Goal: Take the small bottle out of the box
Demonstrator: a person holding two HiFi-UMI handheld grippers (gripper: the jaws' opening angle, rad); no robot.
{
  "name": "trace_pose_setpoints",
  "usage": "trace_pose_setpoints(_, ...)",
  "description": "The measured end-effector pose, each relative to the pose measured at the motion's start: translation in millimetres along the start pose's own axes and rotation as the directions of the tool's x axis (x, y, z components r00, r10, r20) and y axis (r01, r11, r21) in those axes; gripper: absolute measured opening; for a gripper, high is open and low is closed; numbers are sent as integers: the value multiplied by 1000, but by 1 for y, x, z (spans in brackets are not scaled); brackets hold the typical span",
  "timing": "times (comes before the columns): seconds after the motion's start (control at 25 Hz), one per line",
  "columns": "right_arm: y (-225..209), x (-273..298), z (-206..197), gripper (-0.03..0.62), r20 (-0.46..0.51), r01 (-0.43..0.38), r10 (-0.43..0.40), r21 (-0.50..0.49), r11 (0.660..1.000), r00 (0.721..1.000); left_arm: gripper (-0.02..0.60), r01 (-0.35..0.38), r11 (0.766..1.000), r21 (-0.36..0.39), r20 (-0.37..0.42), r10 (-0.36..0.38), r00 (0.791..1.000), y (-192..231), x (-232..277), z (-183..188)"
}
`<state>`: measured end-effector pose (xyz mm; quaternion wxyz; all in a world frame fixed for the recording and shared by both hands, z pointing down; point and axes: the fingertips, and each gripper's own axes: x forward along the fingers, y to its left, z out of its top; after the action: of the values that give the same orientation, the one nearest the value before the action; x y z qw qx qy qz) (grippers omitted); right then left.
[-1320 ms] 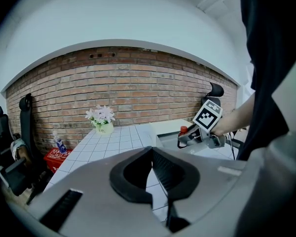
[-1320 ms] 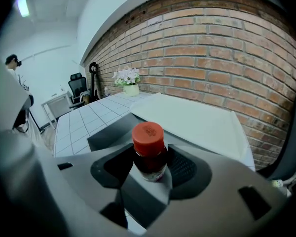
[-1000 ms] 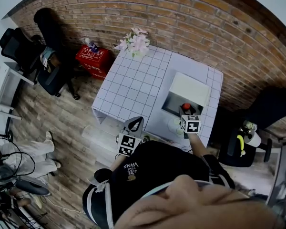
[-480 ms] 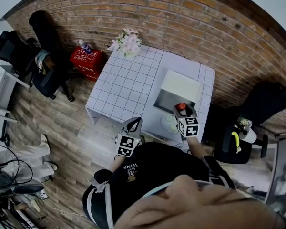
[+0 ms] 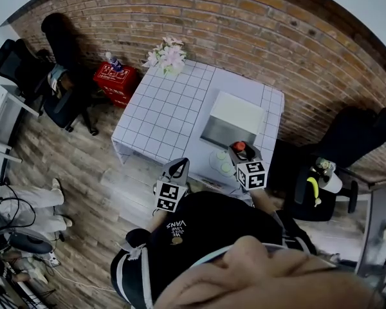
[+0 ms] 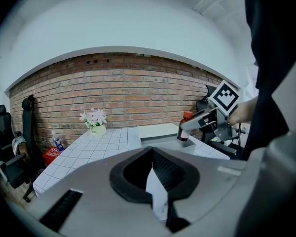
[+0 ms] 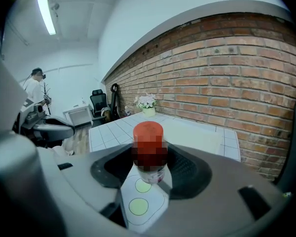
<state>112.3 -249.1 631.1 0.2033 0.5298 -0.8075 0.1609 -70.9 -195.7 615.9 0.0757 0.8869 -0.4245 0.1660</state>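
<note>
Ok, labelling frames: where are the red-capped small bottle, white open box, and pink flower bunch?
Red-capped small bottle [image 7: 148, 131]: right gripper view, red cap.
White open box [image 5: 235, 111]: head view, white lid.
Pink flower bunch [image 5: 169, 55]: head view, blossoms.

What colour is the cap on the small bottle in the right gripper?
The cap is red, clearest in the right gripper view.

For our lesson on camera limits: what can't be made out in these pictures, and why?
- Small red-capped bottle: body blurred over by a mosaic patch, right gripper view.
- Open white box: inside too small and dark, head view.
- Red crate by the wall: print too small, head view.
</note>
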Motion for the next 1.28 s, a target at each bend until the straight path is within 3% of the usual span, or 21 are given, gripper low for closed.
trace_pose_setpoints(1.28,-1,-86,-61,210,-27,-119,119,-24,993,993,12,-81,997,-18,-16,80,997,-86,-24,-11)
